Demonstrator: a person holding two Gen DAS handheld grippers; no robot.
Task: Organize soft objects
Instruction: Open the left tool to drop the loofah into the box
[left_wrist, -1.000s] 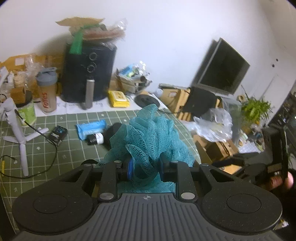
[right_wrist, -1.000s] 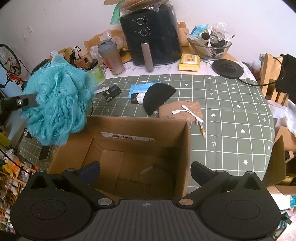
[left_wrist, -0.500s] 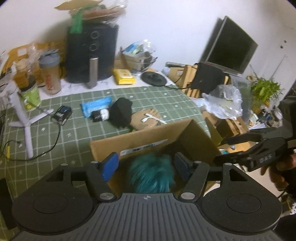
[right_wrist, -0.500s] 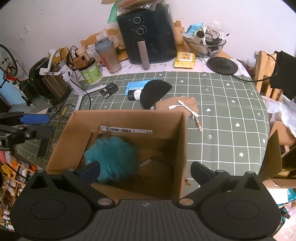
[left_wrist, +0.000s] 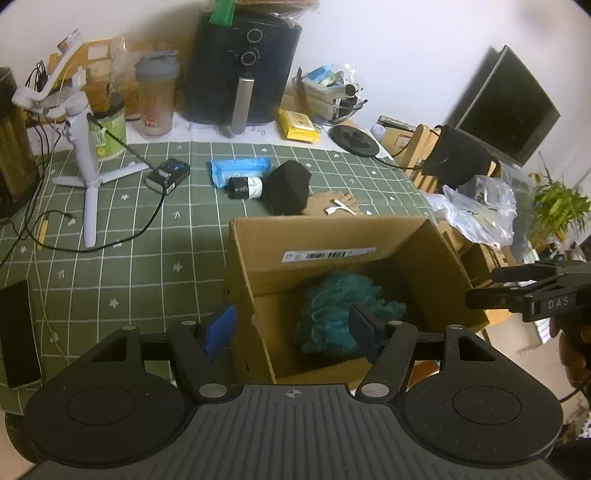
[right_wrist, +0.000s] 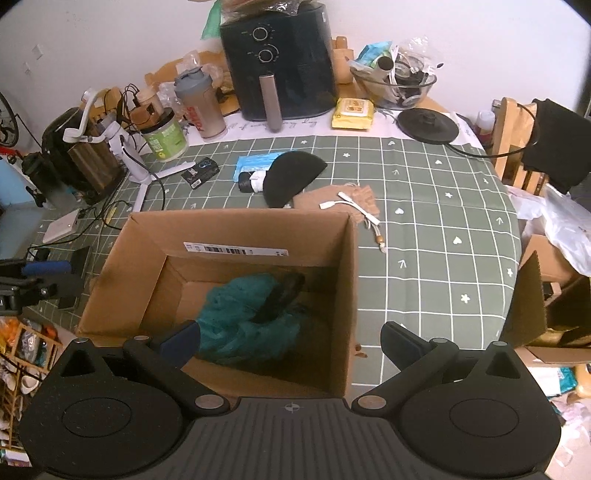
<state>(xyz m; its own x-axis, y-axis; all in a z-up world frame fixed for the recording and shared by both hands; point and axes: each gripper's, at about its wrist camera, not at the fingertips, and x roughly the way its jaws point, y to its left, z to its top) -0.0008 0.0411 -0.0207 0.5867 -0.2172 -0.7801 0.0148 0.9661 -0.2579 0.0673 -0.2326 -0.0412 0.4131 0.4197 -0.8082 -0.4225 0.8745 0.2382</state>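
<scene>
A teal mesh bath pouf (left_wrist: 332, 310) (right_wrist: 240, 317) lies on the floor of an open cardboard box (left_wrist: 332, 236) (right_wrist: 236, 229) at the table's near edge. My left gripper (left_wrist: 293, 332) is open and empty above the box's near left corner. My right gripper (right_wrist: 290, 343) is open and empty above the box's near right side. A black cap (left_wrist: 288, 184) (right_wrist: 291, 177) and a tan drawstring pouch (right_wrist: 332, 199) (left_wrist: 325, 203) lie on the green checked tablecloth (right_wrist: 424, 206) behind the box.
A blue wipes pack (right_wrist: 255, 162), a small black-and-white bottle (right_wrist: 251, 182), a white cable (right_wrist: 354, 210), a white tripod (left_wrist: 86, 155), an air fryer (right_wrist: 280, 59), a shaker bottle (right_wrist: 199, 103) and a phone (left_wrist: 18, 332) crowd the table. A chair (right_wrist: 517, 147) stands right.
My left gripper opened and dropped the teal pouf into the box, then drew back and to the left. The pouf now rests on the box floor. My right gripper stayed open.
</scene>
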